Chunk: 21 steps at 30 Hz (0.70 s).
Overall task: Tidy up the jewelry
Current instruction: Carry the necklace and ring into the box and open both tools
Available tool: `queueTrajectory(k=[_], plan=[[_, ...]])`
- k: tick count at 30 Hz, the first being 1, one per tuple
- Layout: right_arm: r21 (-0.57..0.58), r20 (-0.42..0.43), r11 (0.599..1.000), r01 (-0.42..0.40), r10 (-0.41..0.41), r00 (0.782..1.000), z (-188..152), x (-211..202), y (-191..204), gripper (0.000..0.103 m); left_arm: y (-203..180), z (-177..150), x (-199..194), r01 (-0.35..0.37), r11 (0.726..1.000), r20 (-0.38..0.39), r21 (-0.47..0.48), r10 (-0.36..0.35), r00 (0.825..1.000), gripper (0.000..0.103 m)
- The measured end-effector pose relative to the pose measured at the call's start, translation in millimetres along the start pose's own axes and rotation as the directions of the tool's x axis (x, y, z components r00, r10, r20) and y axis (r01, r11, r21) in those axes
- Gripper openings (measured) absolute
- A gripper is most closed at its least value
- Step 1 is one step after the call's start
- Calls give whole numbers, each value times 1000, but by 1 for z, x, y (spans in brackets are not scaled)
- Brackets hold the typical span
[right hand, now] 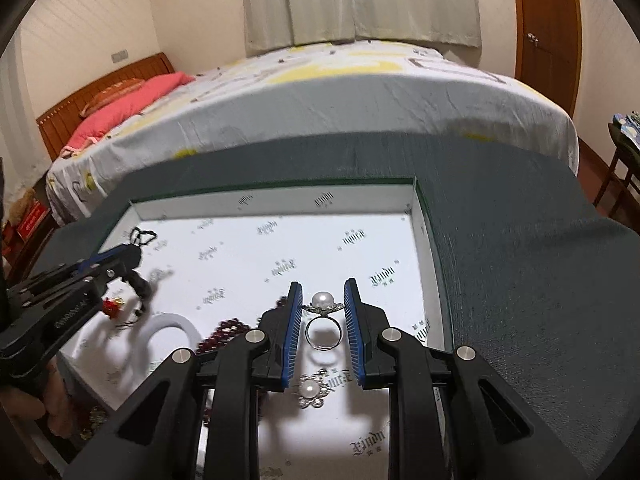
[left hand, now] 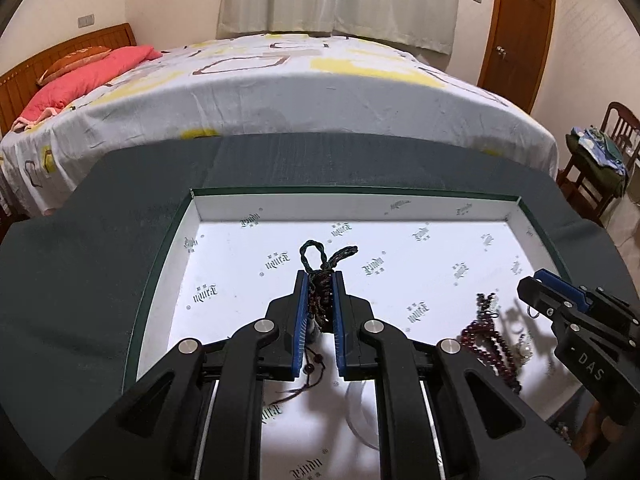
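Observation:
My left gripper is shut on a dark braided cord bracelet, held above the white box tray; its loop sticks out past the fingertips and small red beads dangle below. My right gripper is shut on a pearl ring, the silver band hanging between the pads. The right gripper also shows at the right of the left wrist view, and the left gripper at the left of the right wrist view. A dark red bead bracelet and a pearl brooch lie in the tray.
The tray sits on a dark green cloth in front of a bed. A clear bangle and a small red charm lie in the tray. A wooden chair stands at the right.

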State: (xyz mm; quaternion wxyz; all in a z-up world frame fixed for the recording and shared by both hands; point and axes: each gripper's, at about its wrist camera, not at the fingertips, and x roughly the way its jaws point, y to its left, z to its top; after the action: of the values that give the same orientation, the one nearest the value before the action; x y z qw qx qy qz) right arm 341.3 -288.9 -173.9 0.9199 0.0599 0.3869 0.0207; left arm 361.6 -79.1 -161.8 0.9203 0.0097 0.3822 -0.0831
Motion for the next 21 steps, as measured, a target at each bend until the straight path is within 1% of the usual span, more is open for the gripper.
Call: queueTrajectory(k=[5,7,11,12,13,14,15,16,17,18,19,20,21], plan=[[4,-29,1000,12,-12,1000,0,9,-1,22,0,0,2,-5,1000,0,0,5,1000,13],[-4,-36,1000,18,-18,999,1,10,0,22,0,1,3,-2,1000,0,0,2,1000,18],[-7,-38,1000,21,-21,999,1,11,0,23,-3,4,5,-1,1000,1,12,1,1000,21],[-8,-39,1000,20,-20,999,1,11,0,23,-4,4,5,-2,1000,0,15,2,1000,27],[-8,-40,1000,19,-19,999,2,12,0,23,-4,4,6,-2,1000,-4,14,2,1000,37],[-11,-39,1000,15,-16,999,2,12,0,25,-5,5,7,-1,1000,-6,10,1,1000,42],[-13,-36,1000,14,-15,999,3,12,1,27,-4,5,7,3,1000,-8,2,-3,1000,45],[-16,-27,1000,10,-11,1000,2,10,2,29,-3,4,8,4,1000,-9,-1,-4,1000,45],[-18,-18,1000,14,-14,1000,3,8,2,37,-2,4,8,3,1000,-10,0,-3,1000,46],[-15,-9,1000,19,-20,1000,3,7,2,50,-2,3,9,3,1000,-12,2,-3,1000,46],[-6,7,1000,16,-16,1000,3,4,0,55,-2,3,9,4,1000,-12,1,-4,1000,47],[-1,18,1000,13,-13,1000,4,2,0,59,-2,2,9,7,1000,-12,-2,-7,1000,49],[0,23,1000,15,-15,1000,4,1,-1,59,-2,2,8,12,1000,-10,-5,-12,1000,55]])
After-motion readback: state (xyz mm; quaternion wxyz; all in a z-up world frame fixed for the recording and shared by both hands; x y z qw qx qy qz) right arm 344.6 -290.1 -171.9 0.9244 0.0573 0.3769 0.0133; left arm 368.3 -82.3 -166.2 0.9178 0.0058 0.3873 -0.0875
